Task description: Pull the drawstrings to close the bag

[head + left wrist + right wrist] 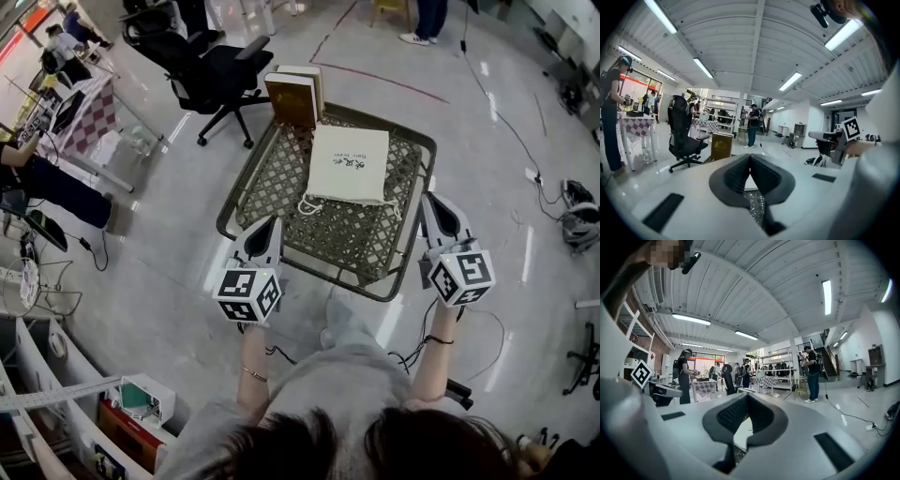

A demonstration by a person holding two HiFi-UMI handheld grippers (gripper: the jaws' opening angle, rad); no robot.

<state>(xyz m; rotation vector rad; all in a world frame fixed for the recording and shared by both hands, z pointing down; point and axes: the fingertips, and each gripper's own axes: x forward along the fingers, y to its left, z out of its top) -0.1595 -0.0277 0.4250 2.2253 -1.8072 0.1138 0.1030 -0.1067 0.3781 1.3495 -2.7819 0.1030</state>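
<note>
**Bag flat on the table, both grippers shut and empty**

Lying flat toward the far edge of the lattice-topped table (272,183), roughly midway between its side edges: a cream drawstring bag (348,164), printed face up. Long axis from far edge to near edge, with the mouth end and loose drawstrings (310,205) toward the near edge. At the far left corner, a brown book (290,99) standing upright. By the near left corner, the left gripper (271,222), jaws pressed together on nothing. By the near right corner, the right gripper (432,200), likewise closed and empty. Around: glossy grey floor (169,244), black office chair (211,70), people near a checked table (89,108).
</note>
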